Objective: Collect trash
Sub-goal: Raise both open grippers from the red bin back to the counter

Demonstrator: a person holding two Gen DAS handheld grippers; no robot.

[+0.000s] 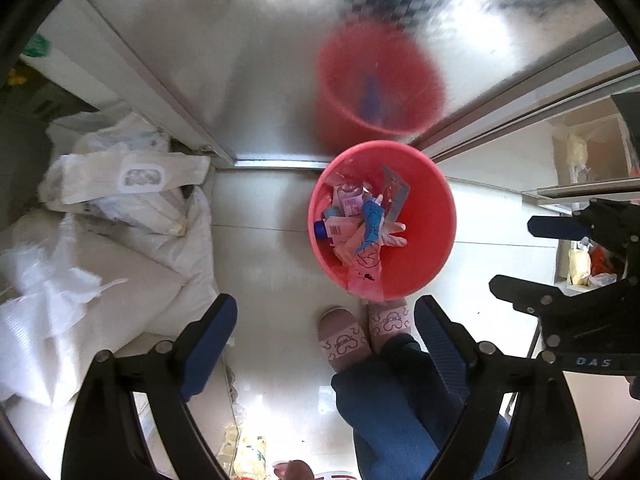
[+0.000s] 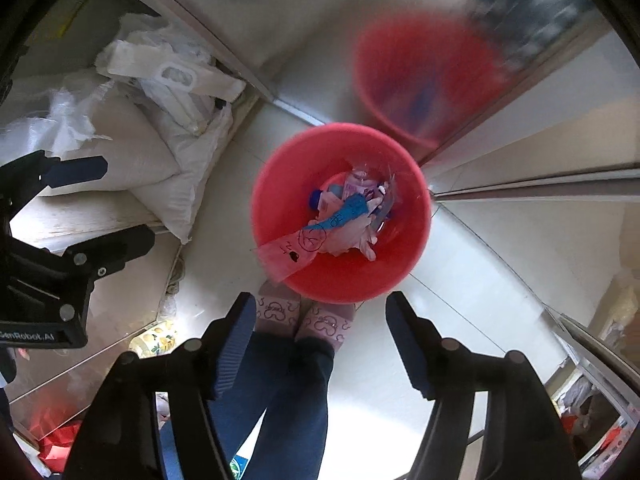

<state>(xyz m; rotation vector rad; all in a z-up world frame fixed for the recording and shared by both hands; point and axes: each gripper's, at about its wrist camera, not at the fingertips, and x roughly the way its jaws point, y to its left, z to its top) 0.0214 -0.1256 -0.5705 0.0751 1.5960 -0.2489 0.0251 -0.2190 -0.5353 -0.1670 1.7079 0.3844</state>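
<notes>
Red bin (image 1: 424, 264) on floor, against steel door (image 1: 240, 60), just beyond slippers (image 1: 344, 344); trash (image 1: 360, 224) inside. Left hand-held gripper (image 1: 324, 344) wide, empty; right hand-held gripper (image 2: 320, 344) parted, empty, above bin. Best lifted straight, clear of pink wrapper (image 2: 288, 256) overhanging rim.

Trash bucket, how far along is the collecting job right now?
Done: the red bucket holds a pile of wrappers, with a pink wrapper hanging over its rim. In hand: nothing; the left claw and right claw are both open and empty. Left: no loose trash shows on the floor.
</notes>
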